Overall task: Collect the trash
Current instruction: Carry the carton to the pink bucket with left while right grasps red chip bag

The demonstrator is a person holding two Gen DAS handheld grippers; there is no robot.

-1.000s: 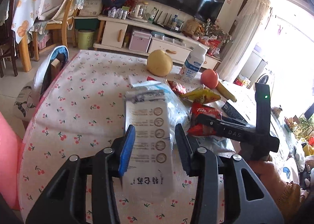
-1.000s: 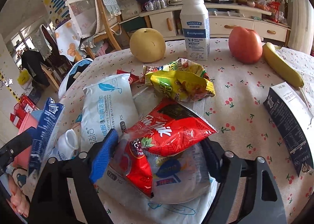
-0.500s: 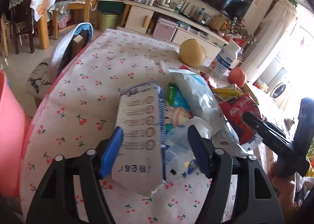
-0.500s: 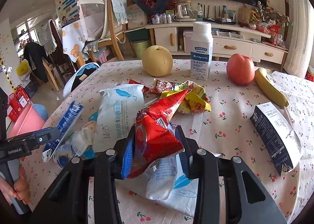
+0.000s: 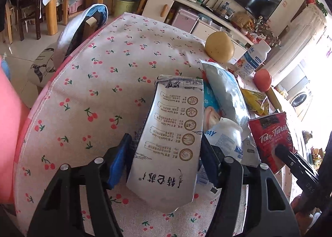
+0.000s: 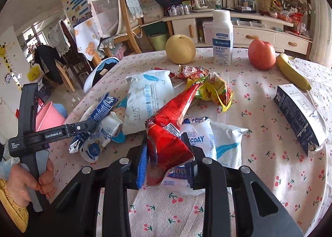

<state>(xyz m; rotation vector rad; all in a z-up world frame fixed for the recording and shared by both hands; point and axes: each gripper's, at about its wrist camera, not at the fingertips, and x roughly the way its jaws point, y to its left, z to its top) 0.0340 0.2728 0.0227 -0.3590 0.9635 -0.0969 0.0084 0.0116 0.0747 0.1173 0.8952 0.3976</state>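
A white milk carton lies on the cherry-print tablecloth, between the jaws of my left gripper. The jaws are closing, and a thin gap still shows beside the left pad. My right gripper is shut on a crumpled red milk-tea packet, held above the pile of wrappers. The left wrist view shows the same red packet at the right, in the right gripper. The left gripper also shows at the left of the right wrist view, held by a hand.
White wipes packets and a yellow snack wrapper lie mid-table. Behind them stand a pear, a white bottle, an apple and a banana. A dark carton lies right; a pink bin stands beyond the left edge.
The left jaws opened and let the carton down flat on the cloth, then began closing around it. The right jaws closed on the red packet and raised it off the pile.
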